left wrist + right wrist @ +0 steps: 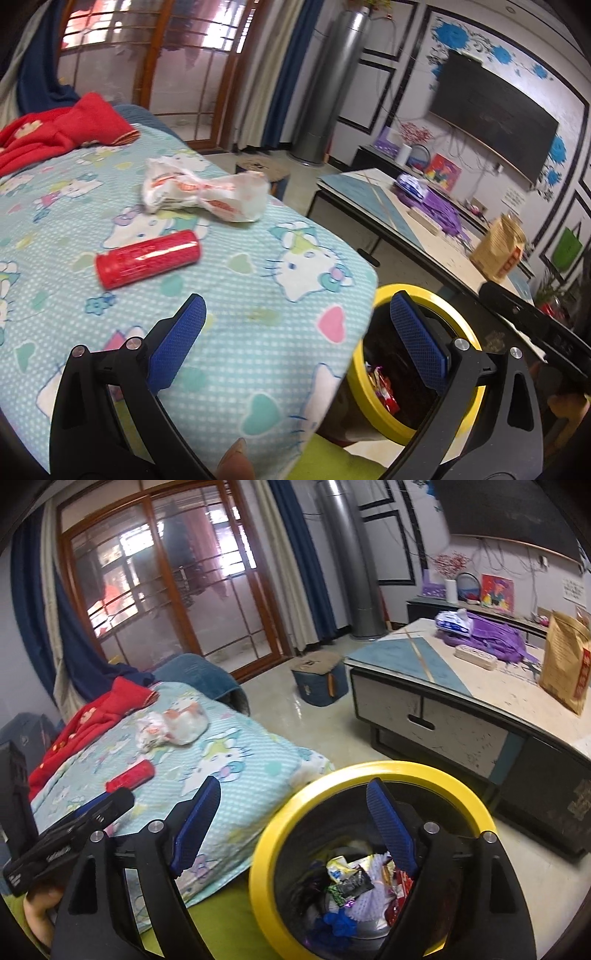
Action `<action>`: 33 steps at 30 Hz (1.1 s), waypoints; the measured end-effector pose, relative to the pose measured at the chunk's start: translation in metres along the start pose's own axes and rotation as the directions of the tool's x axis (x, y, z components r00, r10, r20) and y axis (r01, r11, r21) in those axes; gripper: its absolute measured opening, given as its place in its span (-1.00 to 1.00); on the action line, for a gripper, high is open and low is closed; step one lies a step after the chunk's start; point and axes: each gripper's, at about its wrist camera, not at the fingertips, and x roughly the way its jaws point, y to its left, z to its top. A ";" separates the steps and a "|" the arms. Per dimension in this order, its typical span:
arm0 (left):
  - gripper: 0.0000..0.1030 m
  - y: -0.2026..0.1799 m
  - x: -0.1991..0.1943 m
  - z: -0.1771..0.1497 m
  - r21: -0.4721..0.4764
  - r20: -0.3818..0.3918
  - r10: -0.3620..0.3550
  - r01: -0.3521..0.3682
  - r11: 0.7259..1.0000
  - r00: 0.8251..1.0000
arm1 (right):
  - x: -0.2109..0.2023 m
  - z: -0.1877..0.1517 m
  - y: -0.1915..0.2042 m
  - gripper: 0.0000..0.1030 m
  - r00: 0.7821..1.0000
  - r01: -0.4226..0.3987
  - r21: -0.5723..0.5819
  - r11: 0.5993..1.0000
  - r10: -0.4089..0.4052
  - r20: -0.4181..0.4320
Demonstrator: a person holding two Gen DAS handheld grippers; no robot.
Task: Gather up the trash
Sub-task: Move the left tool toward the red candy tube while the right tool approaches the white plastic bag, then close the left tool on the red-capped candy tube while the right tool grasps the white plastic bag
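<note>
Lying ahead of the left gripper (295, 332), jaws apart and empty, the red tube (147, 258) looks light, stiff, slippery; grip mid-length.

text: none legible | brown paper bag (565, 664): red label, characters too blurred to read

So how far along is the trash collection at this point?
Partly done. The yellow-rimmed bin already holds a pile of wrappers. Nothing is in hand: the left hand-held gripper and the right hand-held gripper are both open and empty. Still left on the blanket: the red tube and the crumpled white wrapper.
</note>
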 end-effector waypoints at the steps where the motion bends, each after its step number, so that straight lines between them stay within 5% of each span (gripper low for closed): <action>1: 0.78 0.005 -0.001 0.001 -0.016 0.001 0.008 -0.008 1.000 1.000 | 0.001 0.000 0.004 0.54 1.000 -0.003 -0.010 1.000 0.003 -0.003; 15: 0.78 0.065 0.004 0.008 -0.249 -0.015 0.046 -0.048 0.967 0.999 | 0.021 0.008 0.043 0.54 0.999 -0.026 -0.084 0.996 0.023 -0.040; 26: 0.69 0.090 0.017 0.015 -0.422 -0.019 -0.020 0.010 0.907 1.000 | 0.070 0.043 0.086 0.54 0.995 -0.093 -0.178 0.980 0.088 -0.037; 33: 0.52 0.116 0.030 0.016 -0.537 -0.040 -0.038 0.011 0.843 0.998 | 0.107 0.069 0.120 0.45 0.988 -0.155 -0.288 0.945 0.146 -0.050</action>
